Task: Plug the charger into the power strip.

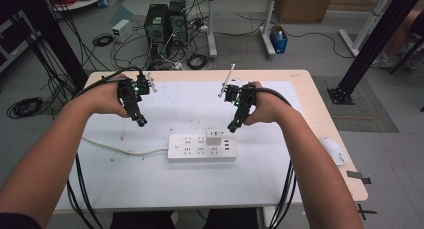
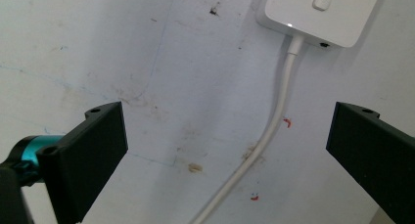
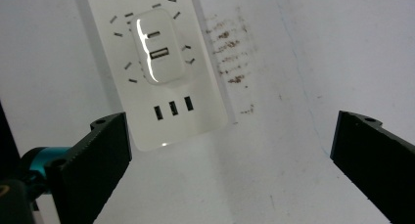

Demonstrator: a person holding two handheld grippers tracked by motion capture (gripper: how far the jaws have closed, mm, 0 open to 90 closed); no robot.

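A white power strip (image 1: 201, 147) lies mid-table on a white mat, its cable (image 1: 120, 147) running off to the left. A white USB charger (image 1: 214, 136) is plugged into its far right sockets. My left gripper (image 1: 140, 121) hovers open above the mat, left of the strip; its own view shows the strip's switch end (image 2: 320, 13) and cable (image 2: 266, 136) between wide-apart jaws. My right gripper (image 1: 232, 126) hangs open just right of and above the charger. Its view looks down on the charger (image 3: 157, 49) and strip (image 3: 166, 111), with nothing between the jaws.
A white mouse (image 1: 334, 150) rests near the table's right edge. The mat (image 1: 165, 179) covers most of the wooden tabletop (image 1: 327, 119). Black cables trail from both grippers over the front edge. Computers and cable tangles sit on the floor beyond the table.
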